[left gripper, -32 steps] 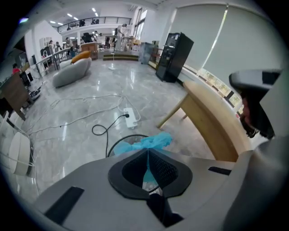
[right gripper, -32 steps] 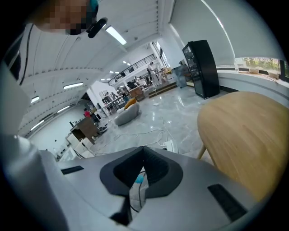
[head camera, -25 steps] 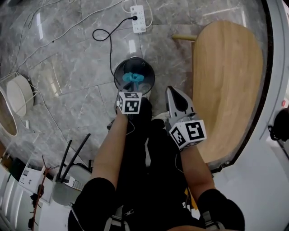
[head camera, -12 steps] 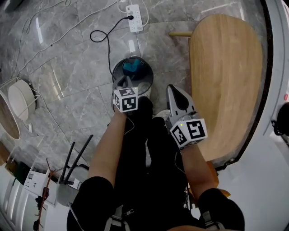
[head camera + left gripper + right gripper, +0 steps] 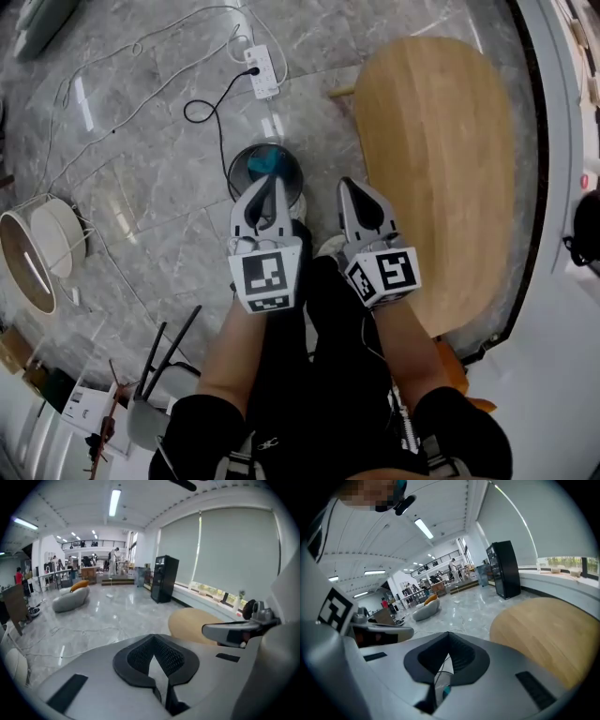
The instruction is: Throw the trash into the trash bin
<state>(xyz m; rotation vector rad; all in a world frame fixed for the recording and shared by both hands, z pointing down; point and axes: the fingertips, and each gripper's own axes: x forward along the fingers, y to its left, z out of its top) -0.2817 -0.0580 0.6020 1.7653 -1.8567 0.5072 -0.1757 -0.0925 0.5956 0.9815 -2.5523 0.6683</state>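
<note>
Seems finished, with trash in bin, left gripper just closing on nothing, right gripper closed and empty.

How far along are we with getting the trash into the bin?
Done: blue trash lies inside the trash bin. In hand: nothing; the left hand-held gripper above the bin has just been closing its jaws on nothing, and the right hand-held gripper is shut and empty. Left: no other trash shows on the wooden table, so it looks finished.
</note>
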